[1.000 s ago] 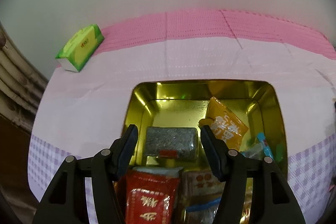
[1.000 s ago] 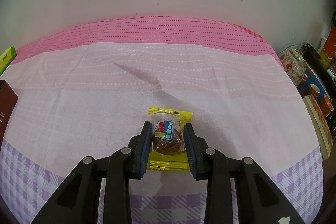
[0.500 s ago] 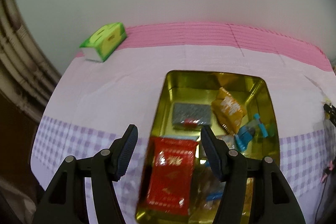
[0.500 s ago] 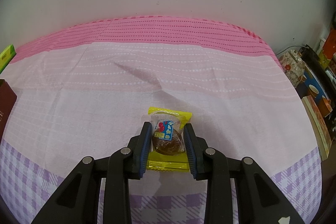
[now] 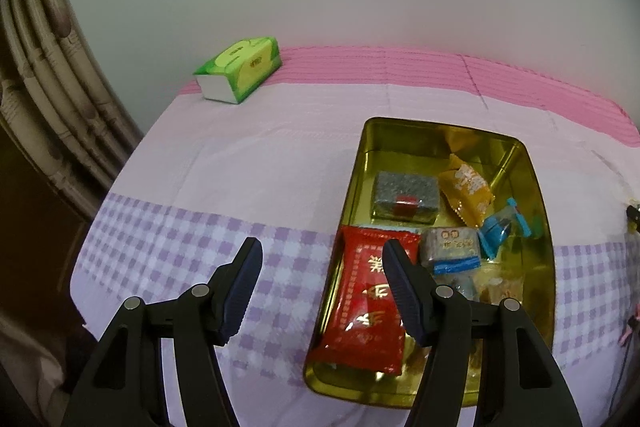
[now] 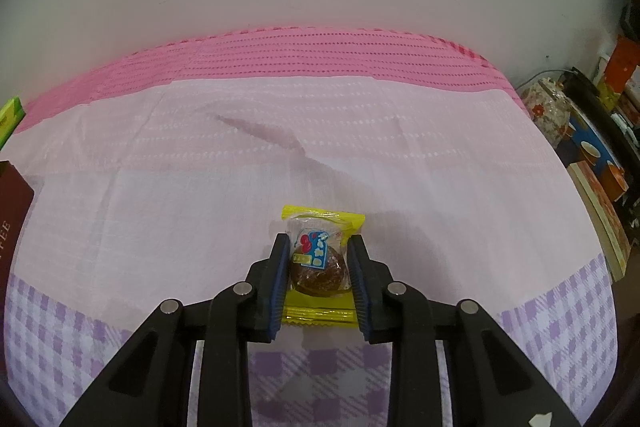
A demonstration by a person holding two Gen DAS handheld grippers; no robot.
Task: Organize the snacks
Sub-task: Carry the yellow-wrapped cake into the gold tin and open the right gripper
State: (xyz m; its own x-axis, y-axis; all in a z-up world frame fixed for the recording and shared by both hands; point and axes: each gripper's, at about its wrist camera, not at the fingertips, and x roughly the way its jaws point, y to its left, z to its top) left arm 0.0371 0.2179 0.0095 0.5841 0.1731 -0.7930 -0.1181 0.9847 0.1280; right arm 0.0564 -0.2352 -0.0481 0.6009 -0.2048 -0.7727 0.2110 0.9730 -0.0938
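A gold tin sits on the pink and purple tablecloth and holds several snacks: a large red packet, a grey block, an orange packet and blue-wrapped pieces. My left gripper is open and empty, above the tin's left rim. My right gripper is shut on a yellow-wrapped round cake that rests on the cloth.
A green tissue pack lies at the cloth's back left corner near the wall. A dark red box edge shows at the left of the right wrist view. Books and a jar stand off the table's right side.
My left gripper has pulled back, up and to the left, out of the tin, so the whole tin now shows. My right gripper and the cake have not moved.
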